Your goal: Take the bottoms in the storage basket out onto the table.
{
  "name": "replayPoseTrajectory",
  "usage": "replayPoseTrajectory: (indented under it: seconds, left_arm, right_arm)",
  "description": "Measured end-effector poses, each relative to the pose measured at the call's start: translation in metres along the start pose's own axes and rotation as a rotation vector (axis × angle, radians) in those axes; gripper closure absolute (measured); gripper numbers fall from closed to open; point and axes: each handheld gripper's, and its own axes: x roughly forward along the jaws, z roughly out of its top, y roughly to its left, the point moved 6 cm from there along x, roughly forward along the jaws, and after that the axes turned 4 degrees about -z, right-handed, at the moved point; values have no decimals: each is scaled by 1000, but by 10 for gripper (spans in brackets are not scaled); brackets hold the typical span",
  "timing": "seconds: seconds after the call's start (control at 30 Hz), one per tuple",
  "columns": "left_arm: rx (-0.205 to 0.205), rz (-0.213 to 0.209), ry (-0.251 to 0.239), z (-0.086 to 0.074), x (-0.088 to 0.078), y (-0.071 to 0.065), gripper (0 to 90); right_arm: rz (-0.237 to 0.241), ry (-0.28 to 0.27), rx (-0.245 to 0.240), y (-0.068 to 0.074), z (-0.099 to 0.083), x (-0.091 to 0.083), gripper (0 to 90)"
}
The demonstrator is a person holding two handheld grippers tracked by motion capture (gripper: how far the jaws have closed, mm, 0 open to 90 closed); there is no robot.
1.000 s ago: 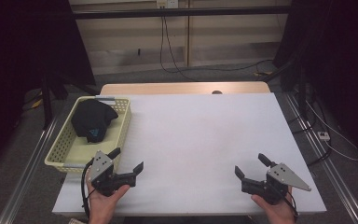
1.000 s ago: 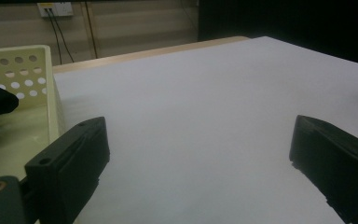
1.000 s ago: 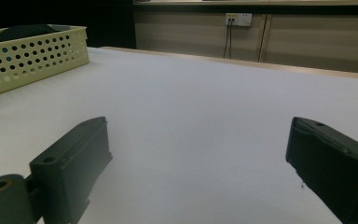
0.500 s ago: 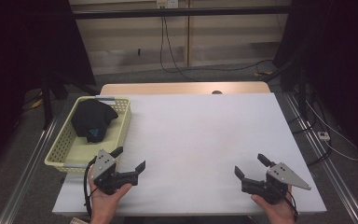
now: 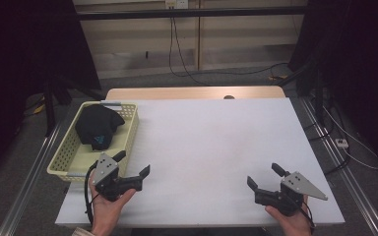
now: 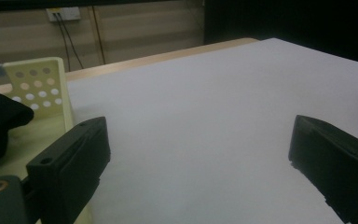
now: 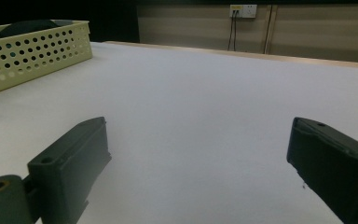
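Hovering over the white surface: left gripper at 8 o'clock beside the yellow basket, right gripper at 4, both with jaws apart.

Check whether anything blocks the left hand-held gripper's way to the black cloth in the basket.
Only the pale yellow perforated plastic basket's own near wall. The left hand-held gripper, jaws open, sits at the basket's near right corner, and the crumpled black cloth lies inside, farther back. Nothing else visible lies between them; coming over the rim looks open.
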Motion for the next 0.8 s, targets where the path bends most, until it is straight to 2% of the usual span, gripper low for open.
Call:
replayPoseTrajectory:
  seconds: [0.23,0.53,0.7,0.73,0.8]
  left_arm:
    - [11,-11,-10,9,-2,4,49]
    - [-11,-17,-2,18,-3,16,55]
    - [3,6,-11,26,-3,20,49]
    - [2,5,-14,28,-3,20,48]
    - [3,-25,-30,32,-3,20,33]
  right_arm:
    - [-6,0,-6,1,0,-2,53]
    - [1,3,-3,1,0,-1,52]
    - [5,2,-7,2,0,0,52]
    - [6,2,-6,2,0,1,52]
    - [6,3,-4,2,0,2,52]
